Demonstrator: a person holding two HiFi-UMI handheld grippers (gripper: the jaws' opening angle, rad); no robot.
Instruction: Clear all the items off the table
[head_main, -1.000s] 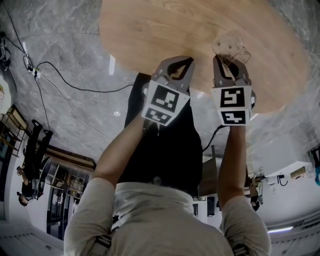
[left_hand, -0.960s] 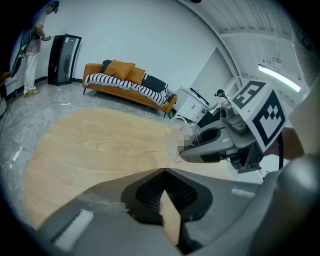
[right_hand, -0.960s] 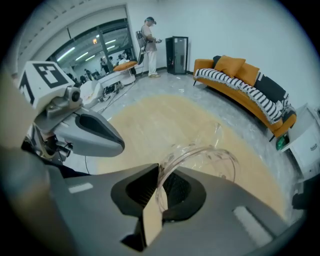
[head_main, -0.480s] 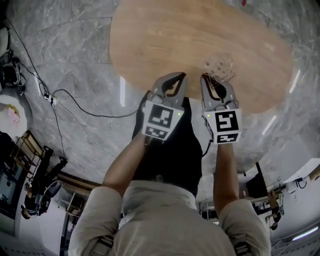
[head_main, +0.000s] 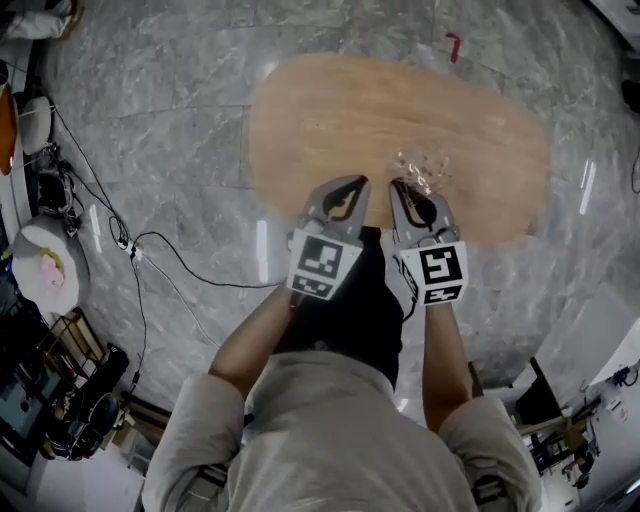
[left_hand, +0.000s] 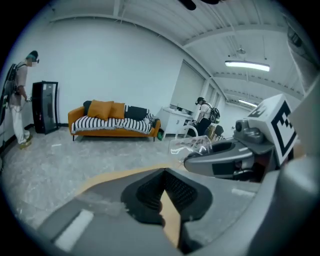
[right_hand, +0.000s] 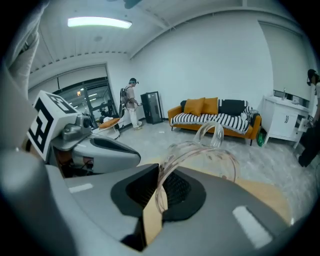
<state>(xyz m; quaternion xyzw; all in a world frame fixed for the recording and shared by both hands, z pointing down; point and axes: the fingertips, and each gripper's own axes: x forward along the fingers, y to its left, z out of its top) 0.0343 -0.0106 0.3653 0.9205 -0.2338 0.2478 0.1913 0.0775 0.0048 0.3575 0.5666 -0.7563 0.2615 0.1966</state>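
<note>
The right gripper (right_hand: 159, 174) is clamped on the rim of a clear glass cup (right_hand: 206, 151): the thin wall runs up between its two dark ribbed pads. The cup's body juts forward past the jaw tips, and its looped handle sits at the far upper side. From the head view the same cup (head_main: 424, 170) shows just ahead of the right gripper (head_main: 402, 186), over the near part of the wooden table (head_main: 330, 110). Whether the cup touches the tabletop cannot be told.

Just to the left of it, the left gripper (head_main: 352, 184) is level with the right one and close beside it. Its jaws are together at the tips (left_hand: 162, 172) with nothing between them; only a sliver of the wood shows through the gap lower down.

Beyond both grippers the table's pale top (right_hand: 267, 194) ends in a rounded edge. Past that lies a grey marbled floor (head_main: 160, 130), with black cables (head_main: 150, 250) to the left of the left gripper. Far ahead of the jaws an orange sofa (right_hand: 215, 117) with a striped cover stands against the white wall. A person (right_hand: 131, 102) stands by a black cabinet (right_hand: 151, 107) to its left.
</note>
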